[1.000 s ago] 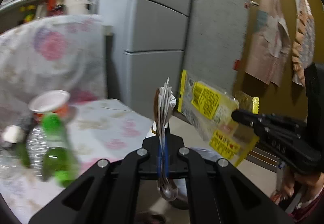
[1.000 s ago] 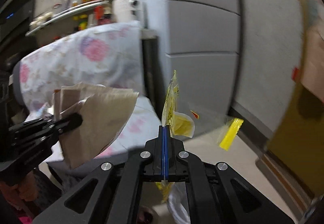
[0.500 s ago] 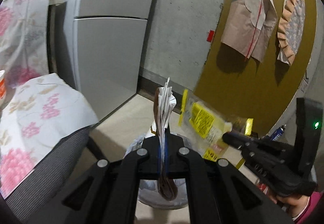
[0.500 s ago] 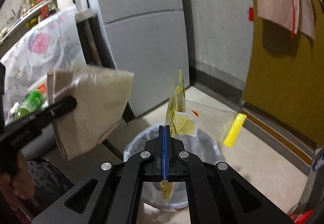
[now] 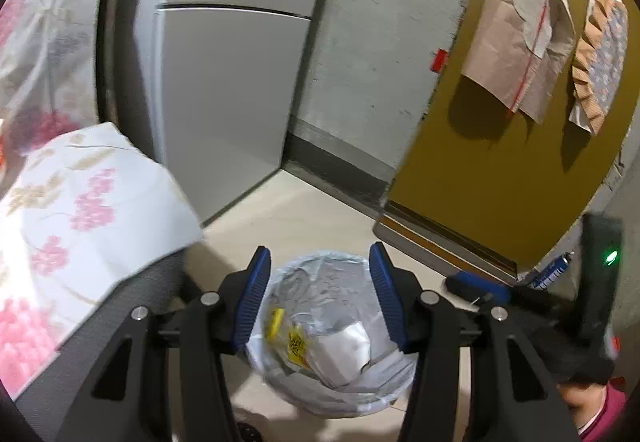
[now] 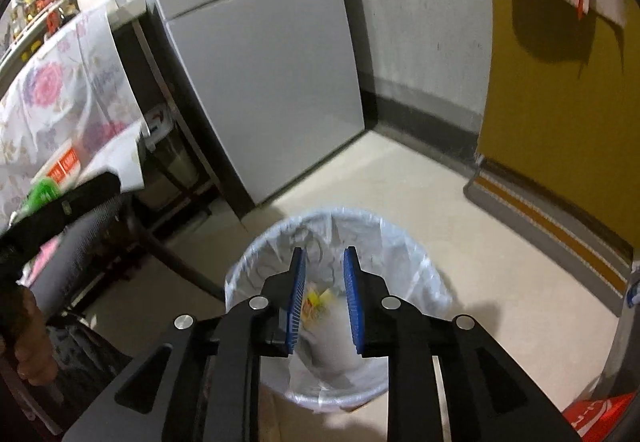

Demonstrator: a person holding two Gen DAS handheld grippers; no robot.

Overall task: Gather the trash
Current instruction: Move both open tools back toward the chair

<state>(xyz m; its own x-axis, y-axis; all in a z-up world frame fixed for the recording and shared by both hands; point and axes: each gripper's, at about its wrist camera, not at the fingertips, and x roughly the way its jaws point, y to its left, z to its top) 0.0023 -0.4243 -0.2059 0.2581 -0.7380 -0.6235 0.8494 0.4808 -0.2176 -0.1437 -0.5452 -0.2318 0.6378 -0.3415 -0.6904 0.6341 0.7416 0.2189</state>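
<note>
Both grippers, left gripper and right gripper, have just been opening; nothing sits between their jaws, and they hang over the bin at 6 o'clock.

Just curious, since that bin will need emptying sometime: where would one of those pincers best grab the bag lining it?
Probably the bag edge folded over the bin's rim, pinched from above: it is thin, slack film standing clear all round, and the bin mouth faces up.

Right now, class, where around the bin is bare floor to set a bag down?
Bare floor lies beyond the bin, bordered by the fridge, grey wall and yellow door. Left is crowded: a chair and the table's floral cloth.
</note>
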